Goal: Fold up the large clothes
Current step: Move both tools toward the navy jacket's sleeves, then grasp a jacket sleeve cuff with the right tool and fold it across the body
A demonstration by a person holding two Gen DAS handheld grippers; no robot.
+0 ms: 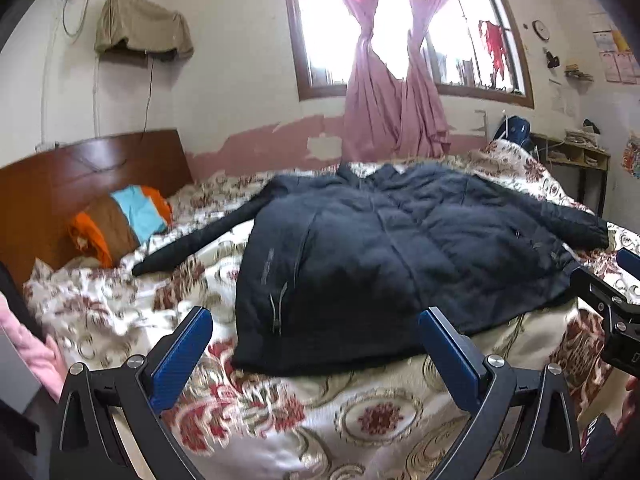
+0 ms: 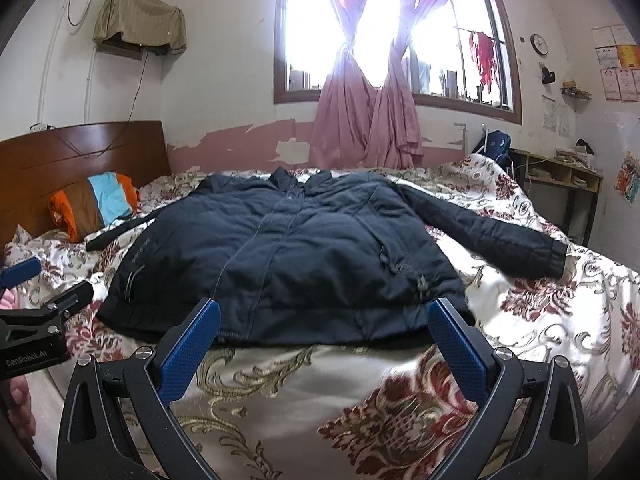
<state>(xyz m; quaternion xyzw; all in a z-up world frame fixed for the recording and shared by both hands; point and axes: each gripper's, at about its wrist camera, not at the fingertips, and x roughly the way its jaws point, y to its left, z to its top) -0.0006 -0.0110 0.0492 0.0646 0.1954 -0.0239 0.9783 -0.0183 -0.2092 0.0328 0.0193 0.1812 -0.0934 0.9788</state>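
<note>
A dark navy padded jacket lies flat and front-up on the flowered bedspread, zipped, collar toward the window, both sleeves spread out sideways. My left gripper hangs open just short of the jacket's hem, near its left corner, with nothing between its blue pads. My right gripper is open too, its fingertips at the hem's middle and right part, holding nothing. Each gripper shows at the edge of the other's view: the right one, the left one.
A wooden headboard stands at the left with an orange, brown and blue pillow against it. Pink curtains hang at the window behind the bed. A small desk stands at the far right. Pink cloth is at the left edge.
</note>
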